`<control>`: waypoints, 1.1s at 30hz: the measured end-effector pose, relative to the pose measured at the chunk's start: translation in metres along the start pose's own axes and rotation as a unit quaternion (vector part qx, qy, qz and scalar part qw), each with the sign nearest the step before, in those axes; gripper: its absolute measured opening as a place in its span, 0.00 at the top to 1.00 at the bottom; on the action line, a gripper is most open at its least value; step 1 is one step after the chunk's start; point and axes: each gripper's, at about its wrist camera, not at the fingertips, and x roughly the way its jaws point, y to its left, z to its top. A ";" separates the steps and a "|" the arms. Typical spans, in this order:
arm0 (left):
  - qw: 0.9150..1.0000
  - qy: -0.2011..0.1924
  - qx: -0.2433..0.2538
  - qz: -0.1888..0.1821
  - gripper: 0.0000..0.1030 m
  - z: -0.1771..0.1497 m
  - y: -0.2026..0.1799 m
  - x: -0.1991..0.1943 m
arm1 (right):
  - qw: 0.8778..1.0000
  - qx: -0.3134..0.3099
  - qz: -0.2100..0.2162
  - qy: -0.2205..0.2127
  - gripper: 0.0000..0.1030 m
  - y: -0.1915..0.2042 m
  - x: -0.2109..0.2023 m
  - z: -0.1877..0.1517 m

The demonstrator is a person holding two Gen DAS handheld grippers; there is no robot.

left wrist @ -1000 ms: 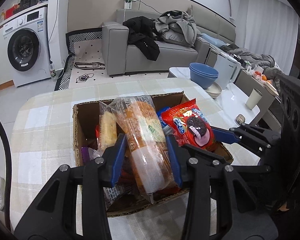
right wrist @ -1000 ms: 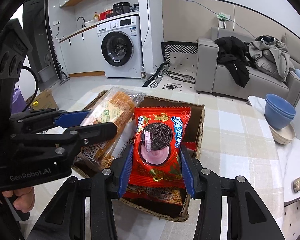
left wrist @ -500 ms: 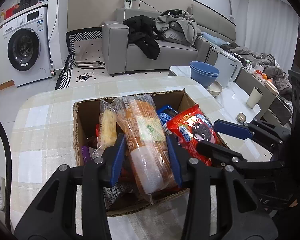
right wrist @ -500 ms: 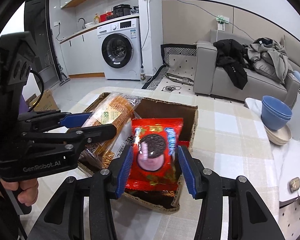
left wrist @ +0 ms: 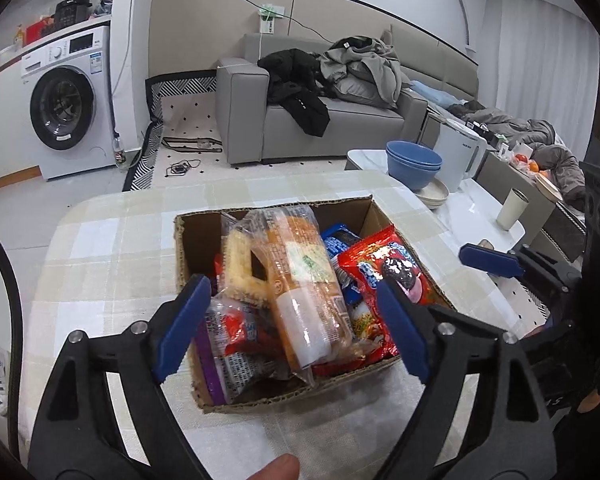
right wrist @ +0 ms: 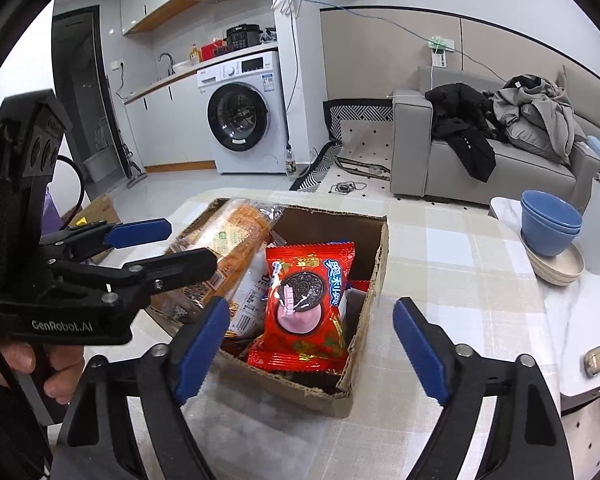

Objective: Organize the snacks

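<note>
An open cardboard box [left wrist: 276, 396] [right wrist: 300, 388] full of snack packets stands on the checked tablecloth. A long orange bread packet [left wrist: 300, 264] [right wrist: 236, 232] lies on top of the pile. Beside it on the right rests a red Oreo packet [left wrist: 392, 268] [right wrist: 300, 264]. My left gripper [left wrist: 292, 280] [right wrist: 190, 242] hovers at the box's near edge, its jaws opening wide around the bread packet without touching it. My right gripper [right wrist: 312, 300] is opening too, its blue pads [left wrist: 488, 260] standing clear of the Oreo packet on both sides.
Stacked blue bowls [left wrist: 414, 160] [right wrist: 550, 220], a white kettle [left wrist: 460, 152] and a cup [left wrist: 512, 208] stand on the white side table to the right. A grey sofa [left wrist: 320, 120] with clothes and a washing machine [left wrist: 64, 108] are beyond the table.
Both grippers have opened wide. The left one let go of the bread packet and the right one released the Oreo packet; both packets now lie in the box. Both grippers drew back slightly.
</note>
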 end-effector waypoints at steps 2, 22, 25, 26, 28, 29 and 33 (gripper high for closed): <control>1.000 -0.008 0.001 0.004 0.10 -0.003 0.002 -0.010 | 1.000 0.003 0.003 -0.007 0.09 0.000 -0.005 -0.001; 0.996 -0.068 0.001 0.051 0.01 -0.042 0.021 -0.110 | 0.997 0.010 0.034 -0.071 0.00 0.016 -0.046 -0.016; 0.995 -0.076 0.002 0.056 0.01 -0.050 0.022 -0.122 | 0.996 0.012 0.038 -0.078 0.00 0.017 -0.051 -0.021; 0.995 -0.079 0.003 0.057 0.01 -0.053 0.023 -0.125 | 0.996 0.013 0.039 -0.082 0.00 0.017 -0.053 -0.024; 0.995 -0.086 0.004 0.058 0.01 -0.061 0.025 -0.134 | 0.995 0.015 0.039 -0.089 0.00 0.017 -0.056 -0.029; 0.995 -0.087 0.005 0.057 0.01 -0.065 0.025 -0.137 | 0.995 0.015 0.039 -0.091 0.00 0.017 -0.057 -0.032; 0.993 -0.101 0.001 0.060 0.01 -0.084 0.031 -0.151 | 0.994 0.018 0.041 -0.098 0.00 0.016 -0.060 -0.044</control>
